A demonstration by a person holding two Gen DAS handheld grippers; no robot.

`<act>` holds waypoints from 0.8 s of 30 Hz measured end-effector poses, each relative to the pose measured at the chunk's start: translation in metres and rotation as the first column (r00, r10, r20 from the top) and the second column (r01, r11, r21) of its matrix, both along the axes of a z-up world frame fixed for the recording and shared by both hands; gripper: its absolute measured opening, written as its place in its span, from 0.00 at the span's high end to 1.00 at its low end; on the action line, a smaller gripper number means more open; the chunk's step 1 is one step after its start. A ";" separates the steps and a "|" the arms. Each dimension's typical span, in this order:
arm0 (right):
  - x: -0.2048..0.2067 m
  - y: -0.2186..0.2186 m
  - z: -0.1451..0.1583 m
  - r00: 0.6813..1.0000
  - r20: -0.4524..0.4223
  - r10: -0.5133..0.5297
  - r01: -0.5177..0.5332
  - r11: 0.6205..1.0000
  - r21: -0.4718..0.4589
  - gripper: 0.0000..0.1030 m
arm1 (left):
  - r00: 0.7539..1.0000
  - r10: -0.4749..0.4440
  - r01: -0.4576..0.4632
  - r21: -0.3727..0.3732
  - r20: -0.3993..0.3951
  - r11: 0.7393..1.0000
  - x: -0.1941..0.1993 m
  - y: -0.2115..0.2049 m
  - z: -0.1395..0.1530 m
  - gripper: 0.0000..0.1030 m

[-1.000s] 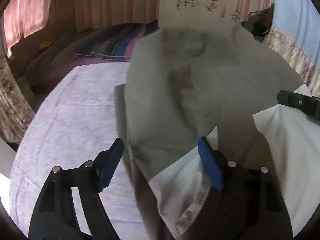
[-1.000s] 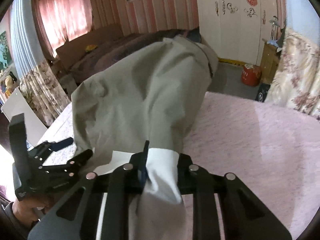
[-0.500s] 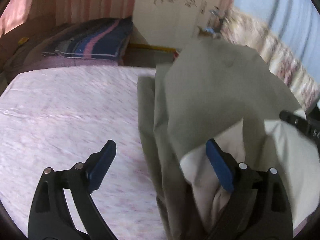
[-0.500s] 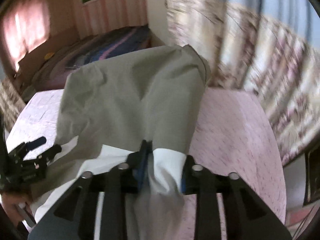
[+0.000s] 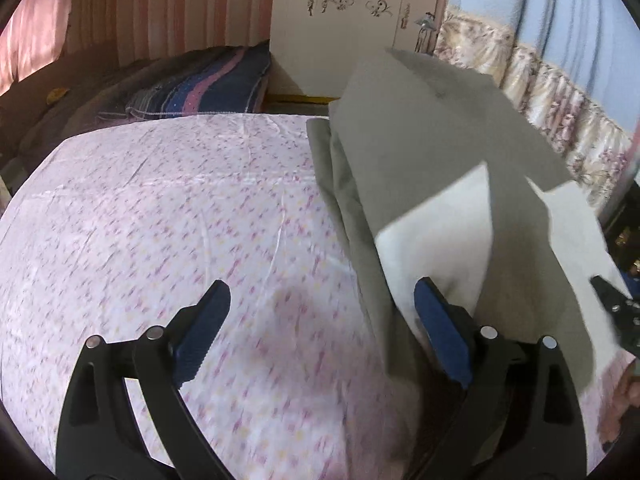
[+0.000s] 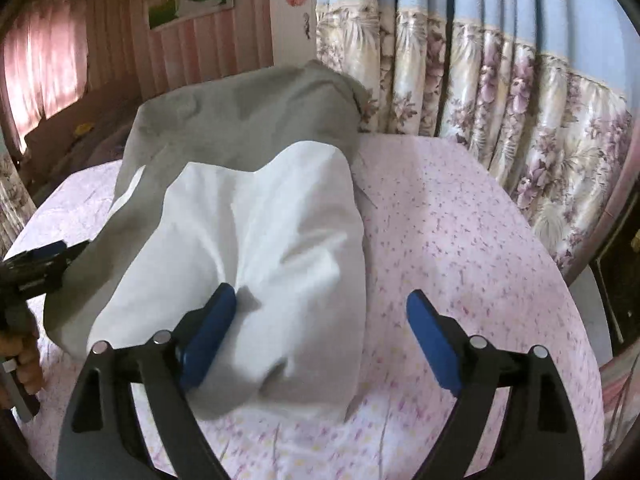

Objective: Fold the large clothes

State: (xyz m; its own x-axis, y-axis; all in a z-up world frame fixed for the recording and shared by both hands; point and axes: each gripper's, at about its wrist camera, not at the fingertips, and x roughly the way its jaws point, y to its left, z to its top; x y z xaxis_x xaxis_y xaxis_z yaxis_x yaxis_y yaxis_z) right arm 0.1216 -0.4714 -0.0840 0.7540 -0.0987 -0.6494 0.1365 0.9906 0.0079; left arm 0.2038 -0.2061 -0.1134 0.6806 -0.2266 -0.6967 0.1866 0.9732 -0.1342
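A large grey garment (image 5: 420, 128) with a white lining (image 5: 436, 248) lies folded along the right side of a pink-flecked bed sheet (image 5: 160, 220). My left gripper (image 5: 320, 286) is open, with the cloth's edge draped against its right finger (image 5: 440, 332). In the right wrist view, the grey garment (image 6: 248, 112) and its lining (image 6: 260, 240) are heaped on the sheet (image 6: 460, 240). The right gripper (image 6: 320, 293) has its jaws opening. The white cloth spills between them and touches only the left finger (image 6: 208, 336). Each gripper shows at the edge of the other's view.
Flowered curtains (image 6: 500, 100) hang close beyond the bed's right edge. A striped blanket (image 5: 208, 84) lies on a dark bed behind, with a white wardrobe (image 5: 352, 8) at the back wall. A hand (image 6: 28, 356) holds the left gripper at the left border.
The right gripper's jaws have spread and let go of the white cloth. The garment has dropped from a raised drape onto the sheet. Both views swung to the right.
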 end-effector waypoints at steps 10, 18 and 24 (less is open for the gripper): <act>-0.094 0.075 0.063 0.986 0.098 0.131 -0.133 0.991 0.009 0.02 | 0.971 0.094 -0.110 0.060 0.221 0.992 -0.120 0.058 0.062 0.03; -0.148 0.135 0.076 0.945 0.293 0.143 -0.120 0.988 -0.097 0.02 | 0.909 0.095 -0.184 0.184 0.407 0.966 -0.192 0.080 0.080 0.03; -0.170 0.135 0.086 0.933 0.336 0.129 -0.129 0.991 -0.023 0.02 | 0.899 0.161 -0.199 0.052 0.408 0.979 -0.208 0.108 0.088 0.03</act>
State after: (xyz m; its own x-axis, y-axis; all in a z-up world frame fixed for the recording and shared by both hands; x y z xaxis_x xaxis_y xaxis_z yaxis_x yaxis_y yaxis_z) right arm -0.0479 -0.3364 0.0023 0.9343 0.0136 -0.3561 -0.0027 0.9995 0.0309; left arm -0.0039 -0.0985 -0.0254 0.9290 -0.0227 -0.3693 0.0263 0.9996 0.0048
